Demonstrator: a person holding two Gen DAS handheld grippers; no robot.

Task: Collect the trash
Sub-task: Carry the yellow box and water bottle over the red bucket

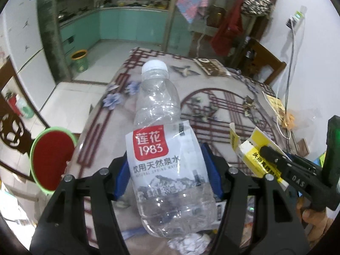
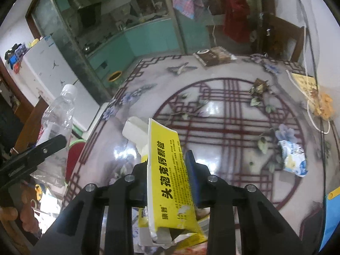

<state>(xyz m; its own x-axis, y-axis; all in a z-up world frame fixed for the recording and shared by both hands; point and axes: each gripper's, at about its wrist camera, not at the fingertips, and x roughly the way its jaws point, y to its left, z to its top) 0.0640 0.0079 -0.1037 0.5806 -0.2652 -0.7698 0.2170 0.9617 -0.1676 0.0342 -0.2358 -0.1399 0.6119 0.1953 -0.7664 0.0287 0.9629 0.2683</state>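
Note:
A clear, empty plastic water bottle (image 1: 157, 110) with a white cap and a red-and-white label stands between the blue pads of my left gripper (image 1: 167, 170), which is shut on its lower half above the table. The right wrist view shows the same bottle (image 2: 59, 110) at the left edge. My right gripper (image 2: 166, 170) is shut on a flattened yellow-and-white medicine box (image 2: 167, 148), held upright over the table's near side. In the left wrist view that box (image 1: 252, 148) and the right gripper (image 1: 274, 155) sit to the right of the bottle.
The patterned glossy table (image 2: 223, 110) carries a crumpled blue-white wrapper (image 2: 294, 159) at right, a brown box (image 2: 214, 56) at the far edge and a yellow bag (image 2: 303, 85). A red bin with a green rim (image 1: 51, 159) stands left of the table. Crumpled paper (image 1: 189, 242) lies below the bottle.

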